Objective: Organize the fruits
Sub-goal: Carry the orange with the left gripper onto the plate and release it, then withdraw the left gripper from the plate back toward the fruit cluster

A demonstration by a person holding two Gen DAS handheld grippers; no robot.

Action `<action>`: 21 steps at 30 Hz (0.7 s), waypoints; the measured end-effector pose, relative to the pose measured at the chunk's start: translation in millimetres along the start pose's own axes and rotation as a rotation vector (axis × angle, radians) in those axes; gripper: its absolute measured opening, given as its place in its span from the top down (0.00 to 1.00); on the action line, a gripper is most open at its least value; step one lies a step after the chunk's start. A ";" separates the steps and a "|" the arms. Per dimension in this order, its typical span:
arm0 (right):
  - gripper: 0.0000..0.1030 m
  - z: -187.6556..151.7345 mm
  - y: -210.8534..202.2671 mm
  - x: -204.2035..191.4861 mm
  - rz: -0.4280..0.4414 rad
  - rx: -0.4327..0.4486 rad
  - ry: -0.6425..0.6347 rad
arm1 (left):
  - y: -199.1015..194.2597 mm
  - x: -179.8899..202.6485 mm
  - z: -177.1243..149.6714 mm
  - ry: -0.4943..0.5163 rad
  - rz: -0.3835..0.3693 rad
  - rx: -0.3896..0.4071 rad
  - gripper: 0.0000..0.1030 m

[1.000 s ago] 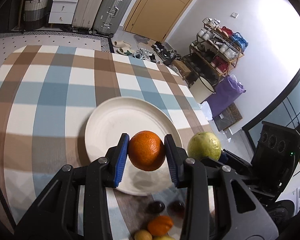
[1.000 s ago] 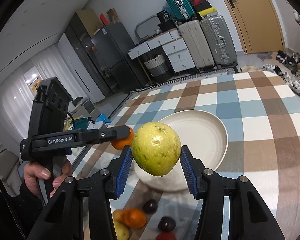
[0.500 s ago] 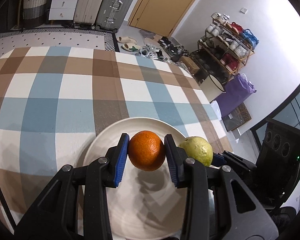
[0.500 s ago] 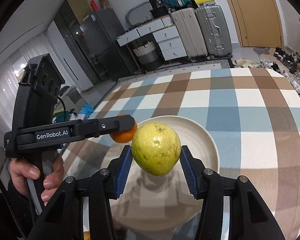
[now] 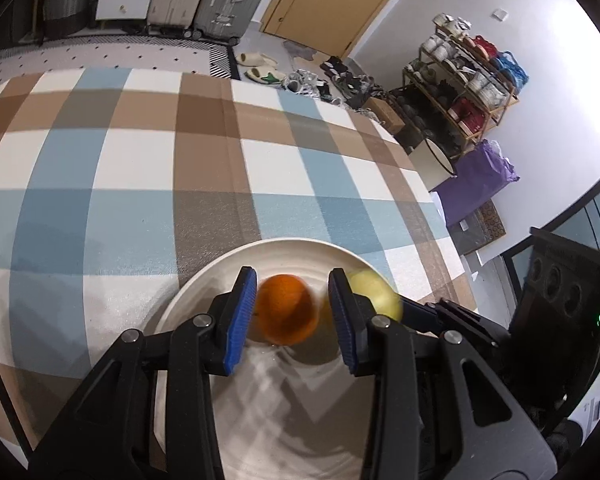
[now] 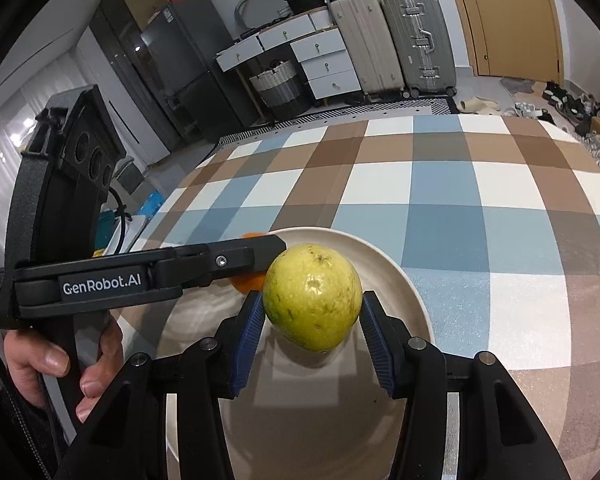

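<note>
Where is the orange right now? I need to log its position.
In the left wrist view the orange sits low on the white plate, between the left gripper's opened fingers, left of the guava.

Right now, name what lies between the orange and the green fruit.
A blue pad of the left gripper separates orange and green fruit; left wrist view.

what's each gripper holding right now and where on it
Left gripper: nothing; its jaws stand apart from the blurred orange. Right gripper: pads touch the yellow-green fruit's sides; grip uncertain.
</note>
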State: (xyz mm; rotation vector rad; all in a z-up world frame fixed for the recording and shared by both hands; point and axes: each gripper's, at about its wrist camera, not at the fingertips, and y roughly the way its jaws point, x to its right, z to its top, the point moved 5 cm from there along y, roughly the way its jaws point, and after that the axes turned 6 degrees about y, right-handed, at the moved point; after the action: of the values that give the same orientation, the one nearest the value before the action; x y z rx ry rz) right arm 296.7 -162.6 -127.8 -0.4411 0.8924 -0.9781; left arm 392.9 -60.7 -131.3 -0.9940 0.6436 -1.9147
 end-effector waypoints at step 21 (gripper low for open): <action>0.29 -12.4 -94.2 -23.8 -0.057 0.193 -0.033 | -107.2 16.1 -43.4 0.050 0.159 0.103 0.62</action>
State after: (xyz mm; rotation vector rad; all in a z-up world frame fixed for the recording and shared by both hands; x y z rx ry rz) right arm 231.2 -189.7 -60.2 -0.3181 0.7511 -1.0952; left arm 302.9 -19.3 -69.6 -0.8082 0.6279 -1.8180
